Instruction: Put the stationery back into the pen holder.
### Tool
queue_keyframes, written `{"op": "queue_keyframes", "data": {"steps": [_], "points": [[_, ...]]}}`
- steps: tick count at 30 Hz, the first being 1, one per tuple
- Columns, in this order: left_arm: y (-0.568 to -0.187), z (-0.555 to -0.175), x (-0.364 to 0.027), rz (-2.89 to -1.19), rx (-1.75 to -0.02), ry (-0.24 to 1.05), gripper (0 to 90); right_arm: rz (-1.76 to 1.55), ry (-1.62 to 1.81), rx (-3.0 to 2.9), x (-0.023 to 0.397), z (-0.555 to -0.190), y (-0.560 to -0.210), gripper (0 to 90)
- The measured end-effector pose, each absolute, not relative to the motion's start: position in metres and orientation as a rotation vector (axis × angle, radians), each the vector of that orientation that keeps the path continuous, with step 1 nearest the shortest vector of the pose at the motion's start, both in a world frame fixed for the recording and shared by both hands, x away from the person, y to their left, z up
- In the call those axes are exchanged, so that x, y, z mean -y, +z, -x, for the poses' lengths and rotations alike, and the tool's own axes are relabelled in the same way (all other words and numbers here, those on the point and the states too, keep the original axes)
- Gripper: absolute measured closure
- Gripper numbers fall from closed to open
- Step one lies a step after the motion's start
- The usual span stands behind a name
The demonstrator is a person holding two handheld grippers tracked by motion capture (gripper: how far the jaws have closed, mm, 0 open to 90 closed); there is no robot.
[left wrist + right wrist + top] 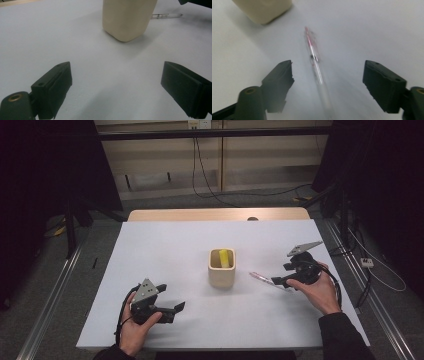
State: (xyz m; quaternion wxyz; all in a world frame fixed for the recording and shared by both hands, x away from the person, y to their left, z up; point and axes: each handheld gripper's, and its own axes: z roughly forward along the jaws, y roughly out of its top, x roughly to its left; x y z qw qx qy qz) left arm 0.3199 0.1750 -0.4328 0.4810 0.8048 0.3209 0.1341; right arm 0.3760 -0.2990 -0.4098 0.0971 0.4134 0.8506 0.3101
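A clear pen with a pink-red inside [261,278] lies on the white table [165,245], just right of a beige cup [221,270]. A yellow thing [224,257] stands in the cup. My right gripper [278,280] hovers at the pen's right end. In the right gripper view the blurred pen [314,62] runs between the jaws of my right gripper [328,65], which stand wide apart with the pads clear of it. My left gripper [171,296] rests open near the front left with nothing in it. The left gripper view shows my left gripper [116,75], the cup [127,18] and the pen [166,16] ahead.
The cup's corner [262,10] lies up and left of the pen in the right gripper view. A wooden strip [215,214] borders the table's far edge. Cables run across the floor behind and to the right.
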Motion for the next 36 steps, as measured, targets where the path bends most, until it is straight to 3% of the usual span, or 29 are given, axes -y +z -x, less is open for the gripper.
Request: {"op": "queue_keyframes", "data": {"steps": [8,18,36], "points": [[-0.433,-0.32,-0.175,-1.965,-0.782,0.329,9.9,-1.237,0.802,-2.595,0.308,-0.378,-0.42,33.2],[-0.433,-0.32,-0.174,-1.98,-0.775,0.332,9.9,-1.122,0.727,-2.693,0.298,-0.378,-0.42,56.5],[-0.434,-0.32,-0.174,-1.986,-0.774,0.327,9.9,-1.069,0.618,-2.777,0.289,-0.383,-0.431,68.9]]}}
